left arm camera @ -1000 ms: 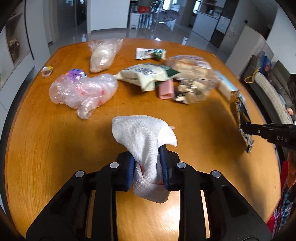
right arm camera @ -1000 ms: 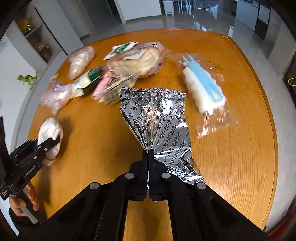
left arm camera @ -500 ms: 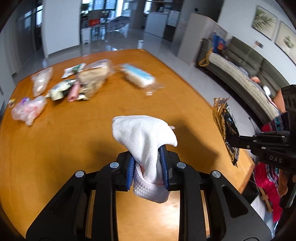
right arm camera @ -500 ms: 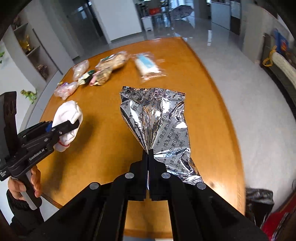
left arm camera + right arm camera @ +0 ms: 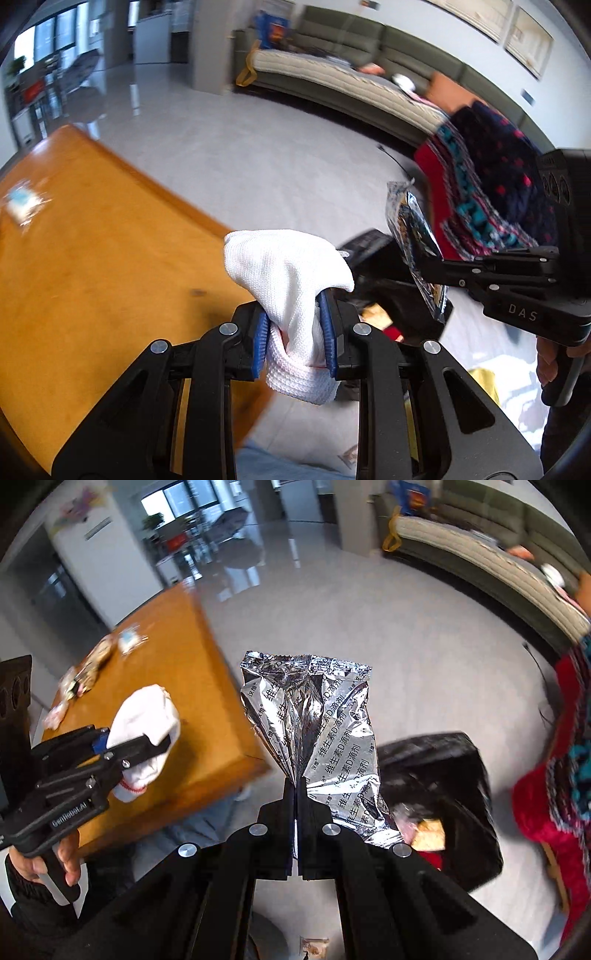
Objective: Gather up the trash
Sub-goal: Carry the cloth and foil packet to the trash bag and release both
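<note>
Desk [image 5: 177, 716] edge sits left; black bin [image 5: 454, 786] on floor beside its corner. Left claw [image 5: 295, 328] pinches white cloth [image 5: 288, 280], right claw [image 5: 296, 797] pinches foil bag [image 5: 317, 738], both near bin. Letting go too early = trash lands on floor.

White knit sock [image 5: 288, 273] and crinkled silver foil wrapper [image 5: 317, 731] each pinched upright over the floor

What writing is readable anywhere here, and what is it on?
"维生素D滴剂", repeated across the silver foil packet in the right gripper.
"DAS" on the right gripper's body, seen from the left wrist camera.
"GenRobot.AI" on the left gripper, which holds the white cloth.
The packet's small brand mark is too small to read.
</note>
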The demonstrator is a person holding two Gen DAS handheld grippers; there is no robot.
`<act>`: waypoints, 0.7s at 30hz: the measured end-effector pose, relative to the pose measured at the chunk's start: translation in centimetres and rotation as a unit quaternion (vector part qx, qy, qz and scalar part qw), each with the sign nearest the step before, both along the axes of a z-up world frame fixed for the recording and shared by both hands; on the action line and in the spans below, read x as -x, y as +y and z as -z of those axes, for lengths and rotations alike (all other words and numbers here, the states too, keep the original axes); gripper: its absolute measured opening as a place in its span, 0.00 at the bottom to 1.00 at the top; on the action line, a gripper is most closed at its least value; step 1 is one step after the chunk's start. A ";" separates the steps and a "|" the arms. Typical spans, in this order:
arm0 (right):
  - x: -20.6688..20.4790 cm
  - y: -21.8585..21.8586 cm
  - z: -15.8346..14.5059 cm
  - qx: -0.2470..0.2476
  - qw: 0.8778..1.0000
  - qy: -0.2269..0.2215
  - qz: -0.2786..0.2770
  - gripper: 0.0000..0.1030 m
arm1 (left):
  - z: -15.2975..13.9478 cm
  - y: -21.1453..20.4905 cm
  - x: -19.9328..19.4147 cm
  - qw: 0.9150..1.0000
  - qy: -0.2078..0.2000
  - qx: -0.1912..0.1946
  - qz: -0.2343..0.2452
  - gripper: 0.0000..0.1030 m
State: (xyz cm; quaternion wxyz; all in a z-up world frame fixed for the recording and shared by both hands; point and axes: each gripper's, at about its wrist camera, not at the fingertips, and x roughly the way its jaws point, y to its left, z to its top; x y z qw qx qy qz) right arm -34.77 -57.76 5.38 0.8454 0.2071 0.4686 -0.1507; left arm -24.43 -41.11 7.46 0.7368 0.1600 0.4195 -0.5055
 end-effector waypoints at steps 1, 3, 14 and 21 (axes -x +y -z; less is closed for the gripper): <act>1.3 -0.9 0.3 -0.001 1.000 0.002 0.016 0.01 | 0.3 -1.3 1.1 1.000 0.000 -0.004 0.014 0.23; 3.0 -2.1 0.6 -0.003 0.999 0.004 0.036 0.01 | 0.9 -3.5 3.1 0.999 0.002 -0.009 0.040 0.23; 11.1 -10.4 4.1 -0.041 0.984 0.036 0.169 0.01 | 5.5 -13.6 10.6 0.986 0.006 -0.071 0.151 0.25; 12.9 -13.9 5.8 -0.046 0.967 0.055 0.246 0.49 | 5.5 -15.5 12.0 0.984 -0.039 -0.072 0.157 0.94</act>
